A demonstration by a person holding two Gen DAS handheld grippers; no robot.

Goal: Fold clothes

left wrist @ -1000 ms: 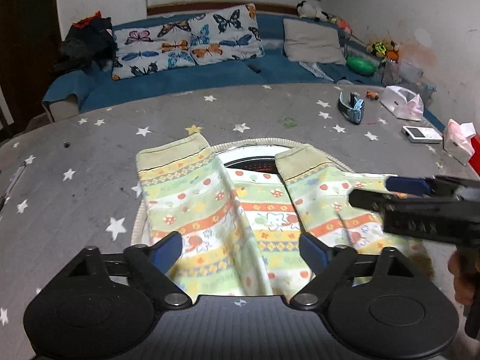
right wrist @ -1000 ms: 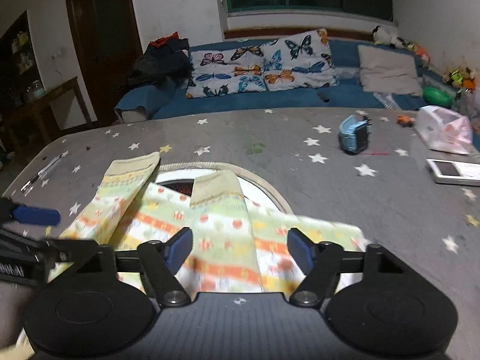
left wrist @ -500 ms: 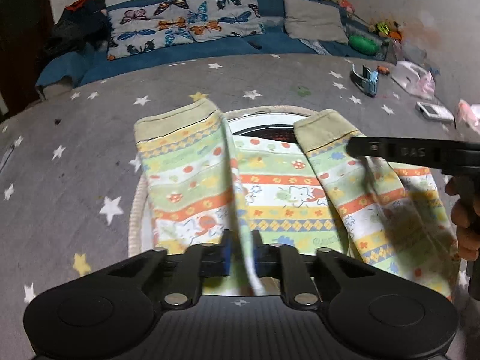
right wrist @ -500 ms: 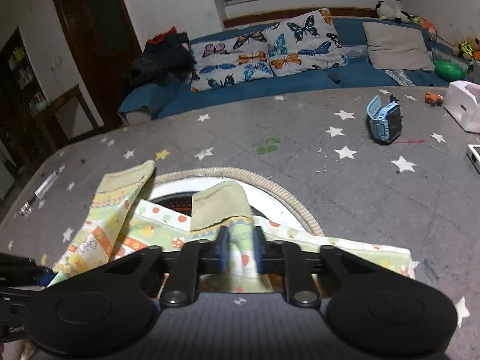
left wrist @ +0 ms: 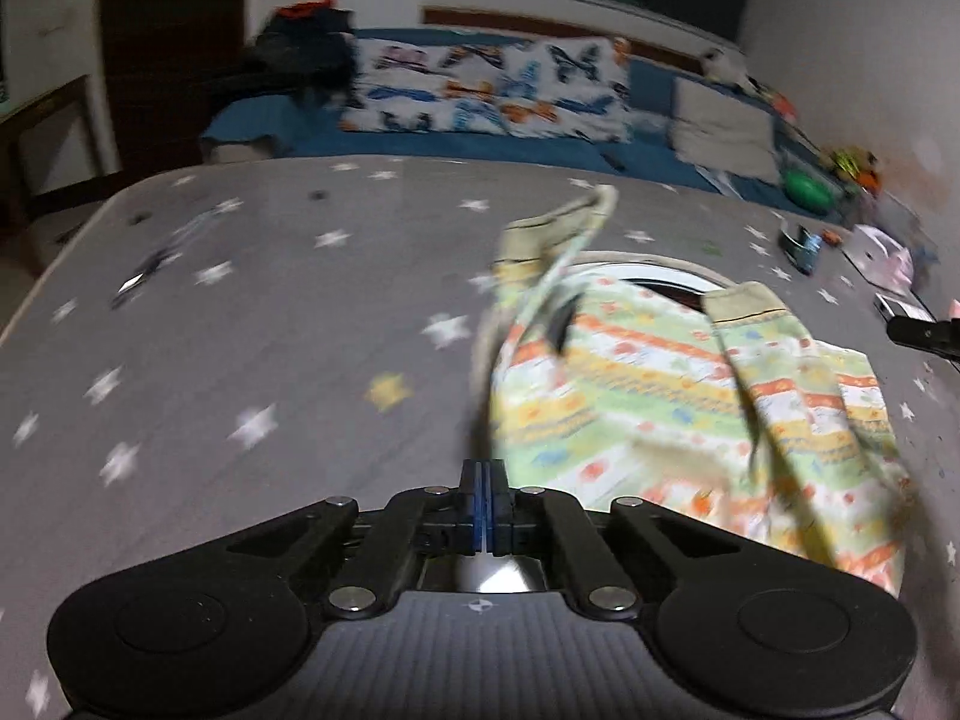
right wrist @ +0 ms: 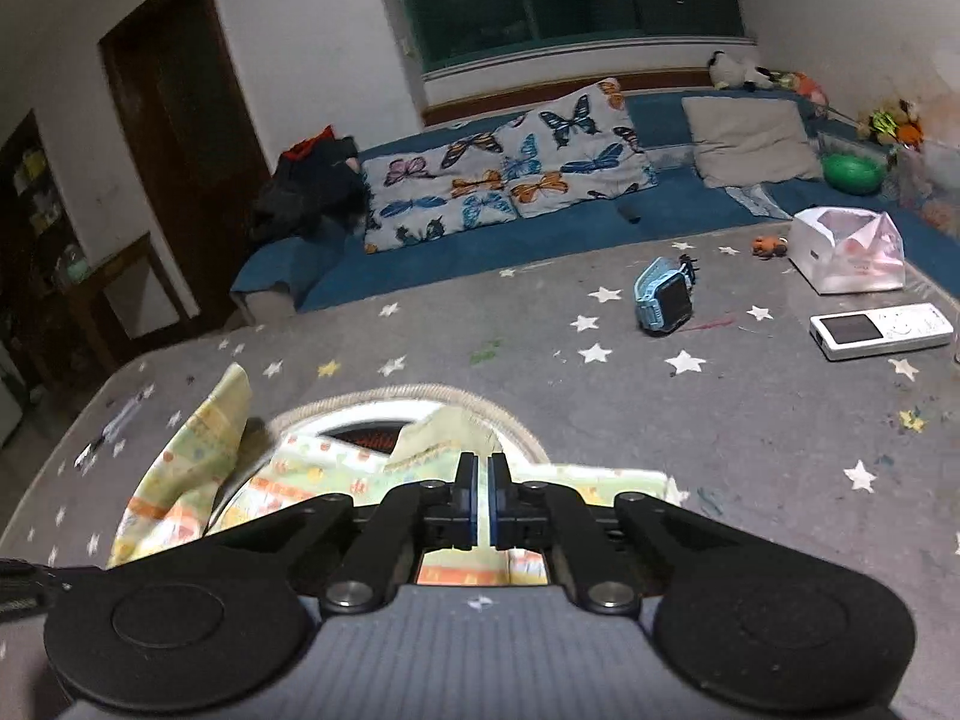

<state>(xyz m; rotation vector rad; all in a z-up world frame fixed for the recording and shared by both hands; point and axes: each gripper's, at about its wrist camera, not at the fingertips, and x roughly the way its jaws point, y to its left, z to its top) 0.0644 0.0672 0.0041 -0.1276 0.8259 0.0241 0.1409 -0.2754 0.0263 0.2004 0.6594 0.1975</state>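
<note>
— Blue-padded left gripper point(left wrist: 483, 501)?
— Clamped on the striped trousers point(left wrist: 648, 384), lifting one leg's edge.
— Right gripper point(right wrist: 482, 495)?
— Pinched on the other leg; cloth lies over a round rimmed heater point(right wrist: 414, 399) on the starry tablecloth point(right wrist: 750, 420).

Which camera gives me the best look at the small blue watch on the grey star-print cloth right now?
The right wrist view: the small blue watch sits sharp and unobstructed on the grey star-print cloth, its dark screen facing the camera. In the left wrist view the watch is a tiny, motion-blurred shape near the right edge.
</note>
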